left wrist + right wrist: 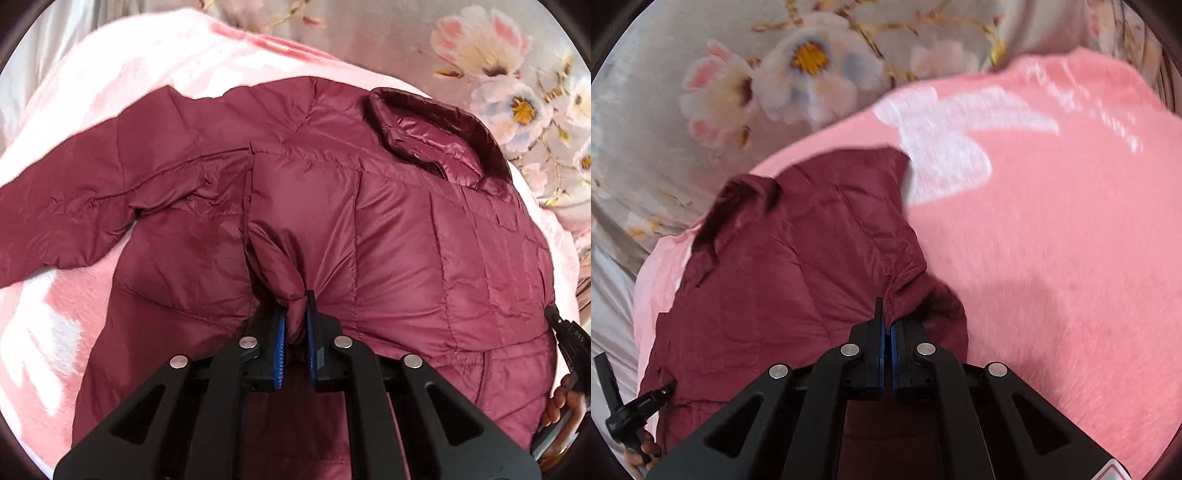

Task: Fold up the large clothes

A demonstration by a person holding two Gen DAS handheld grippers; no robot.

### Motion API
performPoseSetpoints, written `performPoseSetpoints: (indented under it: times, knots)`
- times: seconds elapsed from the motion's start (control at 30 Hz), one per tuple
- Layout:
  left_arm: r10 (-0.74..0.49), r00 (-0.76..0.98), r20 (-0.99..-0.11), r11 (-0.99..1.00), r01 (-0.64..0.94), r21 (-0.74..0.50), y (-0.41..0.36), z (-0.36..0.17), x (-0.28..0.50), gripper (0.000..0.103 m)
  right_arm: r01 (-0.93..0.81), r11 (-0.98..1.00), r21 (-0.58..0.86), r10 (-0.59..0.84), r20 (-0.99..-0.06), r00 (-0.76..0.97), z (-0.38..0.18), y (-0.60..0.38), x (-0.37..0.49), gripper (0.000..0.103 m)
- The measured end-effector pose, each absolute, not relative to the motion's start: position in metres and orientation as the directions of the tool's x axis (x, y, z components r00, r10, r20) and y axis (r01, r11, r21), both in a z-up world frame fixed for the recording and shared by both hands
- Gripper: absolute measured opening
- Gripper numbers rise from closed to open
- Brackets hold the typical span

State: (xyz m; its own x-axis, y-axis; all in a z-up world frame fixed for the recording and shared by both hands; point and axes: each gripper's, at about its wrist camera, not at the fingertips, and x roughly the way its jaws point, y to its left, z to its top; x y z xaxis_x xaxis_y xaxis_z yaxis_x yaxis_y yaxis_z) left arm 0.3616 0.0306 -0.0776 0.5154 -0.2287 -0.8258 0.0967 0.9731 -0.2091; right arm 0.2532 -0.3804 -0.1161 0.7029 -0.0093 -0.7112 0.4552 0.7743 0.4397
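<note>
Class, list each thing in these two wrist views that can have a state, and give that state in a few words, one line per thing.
Maroon puffer jacket: spread on the blanket, partly folded, pinched at two places.
Jacket collar: standing up, open.
Jacket sleeve: stretched out flat to the side.
Left gripper: shut on a bunch of jacket fabric.
Right gripper: shut on a jacket edge.
Pink blanket: laid flat under the jacket.
Floral sheet: spread beneath the blanket.
</note>
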Motion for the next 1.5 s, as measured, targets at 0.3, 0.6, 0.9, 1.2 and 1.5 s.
performPoseSetpoints:
  times: [0.3,0.6,0.9,1.2,1.5]
  knots:
    - [-0.191,0.548,-0.814,0.98,0.152,-0.127,0.032,-0.068,0.35,0.036,0.478,0.812,0.335,-0.064,-0.763,0.644,-0.11,-0.375,0.239,0.011]
    - [-0.203,0.668,-0.716,0.978,0.171,-0.117,0.007,0.012,0.353,0.066,0.319,0.917,0.239,-0.081,-0.672,0.736,-0.04,-0.31,0.257,0.015]
    - [-0.228,0.558,-0.798,0.966,0.23,-0.115,-0.066,-0.059,0.378,0.066,0.223,0.959,0.173,-0.003,-0.782,0.623,-0.094,-0.269,0.322,0.013]
    - [-0.227,0.574,-0.787,0.964,0.246,-0.099,-0.063,-0.078,0.356,0.066,0.218,0.965,0.147,-0.017,-0.793,0.61,-0.113,-0.267,0.293,0.003]
    - [-0.163,0.599,-0.784,0.967,0.253,-0.008,-0.072,-0.082,0.353,0.069,0.226,0.965,0.133,-0.035,-0.788,0.614,-0.114,-0.266,0.294,0.002]
